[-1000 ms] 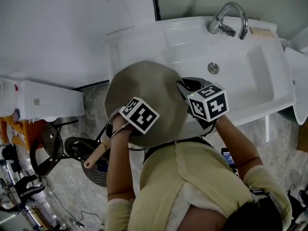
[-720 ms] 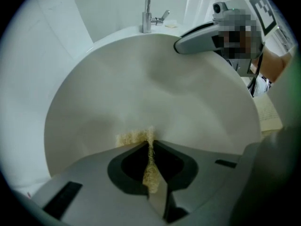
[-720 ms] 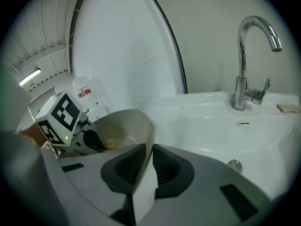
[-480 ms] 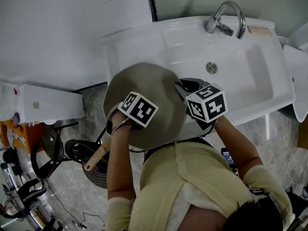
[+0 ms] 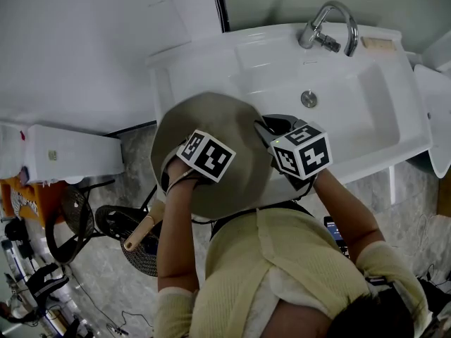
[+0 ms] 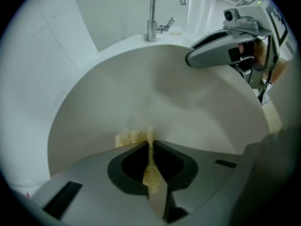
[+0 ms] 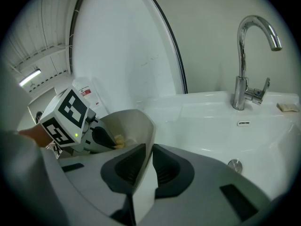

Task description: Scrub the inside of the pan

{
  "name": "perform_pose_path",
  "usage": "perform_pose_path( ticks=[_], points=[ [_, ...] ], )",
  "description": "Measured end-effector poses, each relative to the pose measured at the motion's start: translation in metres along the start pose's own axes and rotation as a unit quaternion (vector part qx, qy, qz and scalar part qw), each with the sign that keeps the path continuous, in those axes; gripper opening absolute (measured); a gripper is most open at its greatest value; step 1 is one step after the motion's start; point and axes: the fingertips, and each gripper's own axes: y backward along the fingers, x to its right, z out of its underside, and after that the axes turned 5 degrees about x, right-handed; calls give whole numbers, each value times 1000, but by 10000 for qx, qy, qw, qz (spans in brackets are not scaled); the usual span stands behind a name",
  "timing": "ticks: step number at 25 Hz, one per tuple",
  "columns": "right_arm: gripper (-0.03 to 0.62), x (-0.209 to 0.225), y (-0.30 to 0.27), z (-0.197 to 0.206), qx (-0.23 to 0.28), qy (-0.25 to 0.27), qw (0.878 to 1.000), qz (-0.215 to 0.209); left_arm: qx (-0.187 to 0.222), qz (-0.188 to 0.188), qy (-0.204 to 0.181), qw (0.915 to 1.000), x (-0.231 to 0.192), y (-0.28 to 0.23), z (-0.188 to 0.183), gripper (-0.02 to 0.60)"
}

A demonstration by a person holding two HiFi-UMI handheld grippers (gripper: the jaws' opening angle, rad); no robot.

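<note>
A beige pan [image 5: 218,122] is held tilted over the near left edge of the white sink [image 5: 352,118], its wooden handle [image 5: 141,229] pointing down left. My right gripper [image 7: 149,147] is shut on the pan's rim [image 7: 148,126]; in the head view it sits at the pan's right side [image 5: 271,129]. My left gripper [image 6: 149,142] is shut on a yellow scrub sponge [image 6: 134,138], which presses on the pan's inner wall [image 6: 164,98]. In the head view its marker cube [image 5: 206,155] covers its jaws. The right gripper view shows the sponge [image 7: 117,139] inside the pan.
A chrome faucet [image 5: 328,23] stands at the sink's back, with the drain [image 5: 309,98] below it. A white wall panel [image 5: 84,41] lies to the left. A fan and cables [image 5: 106,224] crowd the floor at lower left, by a white box [image 5: 70,150].
My left gripper with the sponge has shifted slightly farther up the pan's inside. The right gripper and the pan have hardly moved.
</note>
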Motion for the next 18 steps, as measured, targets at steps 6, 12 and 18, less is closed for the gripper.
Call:
perform_pose_path(
  ticks=[6, 12, 18],
  points=[
    [48, 0, 0, 0, 4, -6, 10000, 10, 196, 248, -93, 9995, 16, 1, -8, 81],
    [48, 1, 0, 0, 12, -16, 10000, 19, 617, 666, -140, 9958, 34, 4, -14, 81],
    [48, 1, 0, 0, 13, -8, 10000, 32, 811, 866, -220, 9927, 47, 5, -17, 81]
  ],
)
